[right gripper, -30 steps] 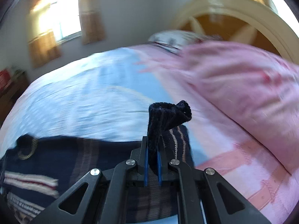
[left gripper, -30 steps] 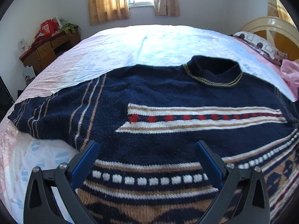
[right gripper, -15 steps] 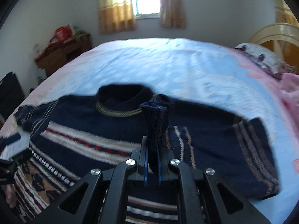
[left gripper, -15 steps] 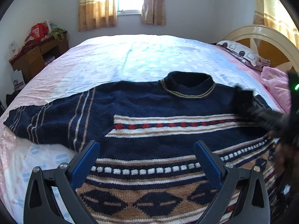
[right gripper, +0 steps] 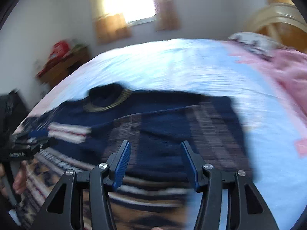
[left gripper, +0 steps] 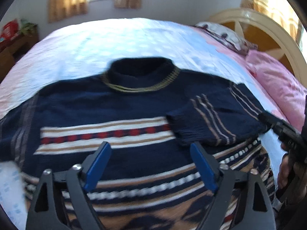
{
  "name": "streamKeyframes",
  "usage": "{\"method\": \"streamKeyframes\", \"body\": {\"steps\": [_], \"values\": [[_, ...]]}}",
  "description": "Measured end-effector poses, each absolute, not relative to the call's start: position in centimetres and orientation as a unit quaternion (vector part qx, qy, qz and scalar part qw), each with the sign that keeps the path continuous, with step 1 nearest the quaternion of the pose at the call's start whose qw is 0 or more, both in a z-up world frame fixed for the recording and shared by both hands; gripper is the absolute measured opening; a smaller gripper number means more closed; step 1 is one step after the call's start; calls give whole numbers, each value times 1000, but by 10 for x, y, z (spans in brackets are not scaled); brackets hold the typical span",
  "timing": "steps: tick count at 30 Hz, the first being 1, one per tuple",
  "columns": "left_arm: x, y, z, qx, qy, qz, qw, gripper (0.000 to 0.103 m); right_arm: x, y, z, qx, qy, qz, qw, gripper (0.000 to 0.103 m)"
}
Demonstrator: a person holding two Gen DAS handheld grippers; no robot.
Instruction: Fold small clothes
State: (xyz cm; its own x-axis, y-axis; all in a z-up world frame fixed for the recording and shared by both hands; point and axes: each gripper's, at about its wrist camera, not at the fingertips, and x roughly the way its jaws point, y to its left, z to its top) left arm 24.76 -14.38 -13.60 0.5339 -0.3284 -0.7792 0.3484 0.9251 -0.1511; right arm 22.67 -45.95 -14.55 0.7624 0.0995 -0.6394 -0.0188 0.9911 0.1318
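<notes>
A navy knit sweater point(left gripper: 107, 103) with white, tan and red bands lies flat on the bed, collar at the far side. Its right sleeve point(left gripper: 213, 122) is folded inward and lies across the chest. My left gripper point(left gripper: 149, 147) is open and empty above the sweater's lower body. My right gripper point(right gripper: 155, 145) is open and empty, just above the folded sleeve point(right gripper: 172, 132); it also shows at the right edge of the left wrist view point(left gripper: 284, 132). The right wrist view is blurred. The left sleeve is mostly out of view.
The bed sheet point(left gripper: 107, 44) is pale blue and pink. A pink pillow point(left gripper: 278, 84) and a cream headboard point(left gripper: 268, 25) are at the right. A wooden desk point(right gripper: 63, 65) with red things stands at the far left by a curtained window.
My right gripper carried the right sleeve cuff over the chest, opened and let it go. The sleeve now lies folded on the sweater. My left gripper shifted right, staying open.
</notes>
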Motion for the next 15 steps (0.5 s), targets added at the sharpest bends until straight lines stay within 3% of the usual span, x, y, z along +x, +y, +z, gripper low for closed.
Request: {"method": "streamKeyframes", "body": {"steps": [6,8,9,10,11,15], "values": [[268,-191,-159,13,484,-220,847,66,211,-515,-157,120,309,-39,943,55],[270,-197,-162,0,481,-224,848,56,212,-520,-157,134,305,-35,942,55],[270,-199,-161,-1,470,-219,855,48,212,-521,-157,135,302,-35,943,55],[271,-199,-161,0,466,-213,859,26,212,-520,-157,134,298,-34,944,55],[272,-199,-160,-7,466,-220,857,14,212,-520,-158,133,296,-32,945,55],[273,-189,-145,-17,460,-229,858,10,208,-524,-159,138,290,-26,947,60]]}}
